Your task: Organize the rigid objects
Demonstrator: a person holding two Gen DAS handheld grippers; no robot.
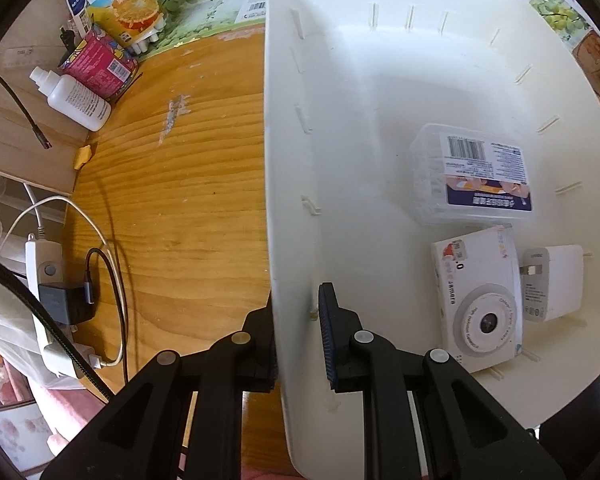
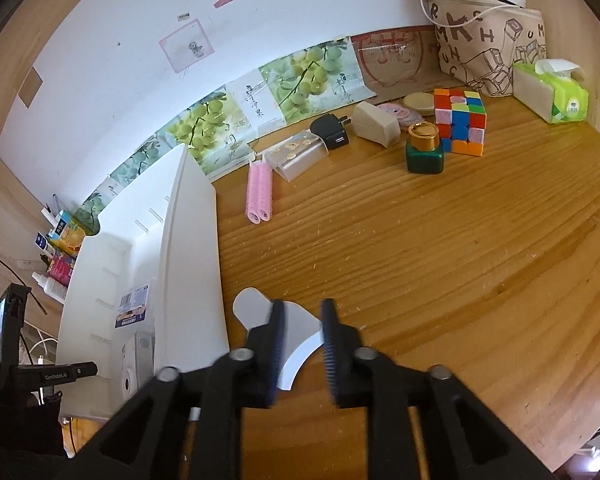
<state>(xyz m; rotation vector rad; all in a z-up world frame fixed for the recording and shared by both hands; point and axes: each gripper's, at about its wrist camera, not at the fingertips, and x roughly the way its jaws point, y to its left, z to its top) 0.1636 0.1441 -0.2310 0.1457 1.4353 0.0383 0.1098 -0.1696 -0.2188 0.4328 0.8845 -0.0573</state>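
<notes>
Left wrist view
- Left gripper (image 1: 296, 328): nearest the lens, pointing down; jaws straddle the left wall of the white bin (image 1: 288, 200), one finger outside, one inside. Whether the pads press the wall: cannot tell.
- Bin contents: clear plastic box (image 1: 472, 176) with barcode label; white toy camera (image 1: 480, 300) just below it; white charger (image 1: 552, 284) beside the camera, against the right wall.
- Desk (image 1: 180, 200), far left corner: white bottle (image 1: 76, 98), juice carton (image 1: 128, 8).
- Left edge: power strip (image 1: 40, 300).

Right wrist view
- Right gripper (image 2: 302, 344): jaws parted, gripping nothing; a flat white plastic piece (image 2: 296, 340) lies on the desk beneath them.
- Bin: left of the gripper.
- Far edge of desk: pink hair rollers (image 2: 259, 192), black charger (image 2: 332, 130), green jar (image 2: 424, 152), puzzle cube (image 2: 460, 120), tissue pack (image 2: 552, 92).
</notes>
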